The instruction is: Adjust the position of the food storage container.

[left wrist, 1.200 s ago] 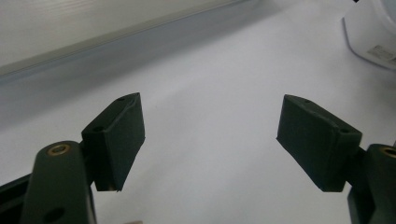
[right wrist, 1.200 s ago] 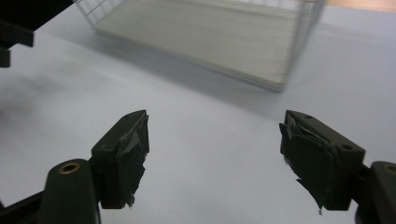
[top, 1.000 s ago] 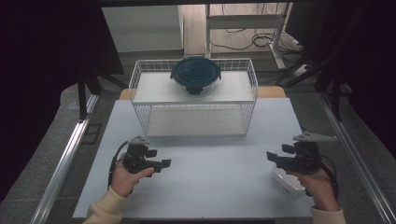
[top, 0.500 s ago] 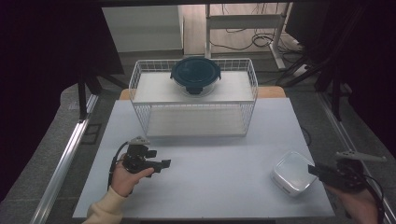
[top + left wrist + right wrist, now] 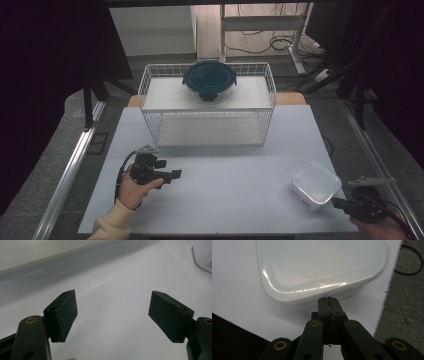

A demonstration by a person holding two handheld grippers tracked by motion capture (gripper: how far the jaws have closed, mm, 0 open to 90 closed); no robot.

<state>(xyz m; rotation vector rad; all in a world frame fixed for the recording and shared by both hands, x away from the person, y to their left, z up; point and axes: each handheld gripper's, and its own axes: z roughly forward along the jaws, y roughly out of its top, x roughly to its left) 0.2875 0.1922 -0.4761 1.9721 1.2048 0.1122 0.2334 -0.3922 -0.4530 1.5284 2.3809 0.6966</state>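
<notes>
Now pushing time: right gripper [image 5: 328,300] just squeezed tight shut, empty, tips at white box [image 5: 322,270], maybe touching. Left gripper [image 5: 112,315] wide open, empty. Next, nudge gently.

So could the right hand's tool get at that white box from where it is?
Probably yes. The right tool sits shut with its tips right at the side of the white box, near the table corner, with nothing between them. To grasp it, it would need to open first.
</notes>
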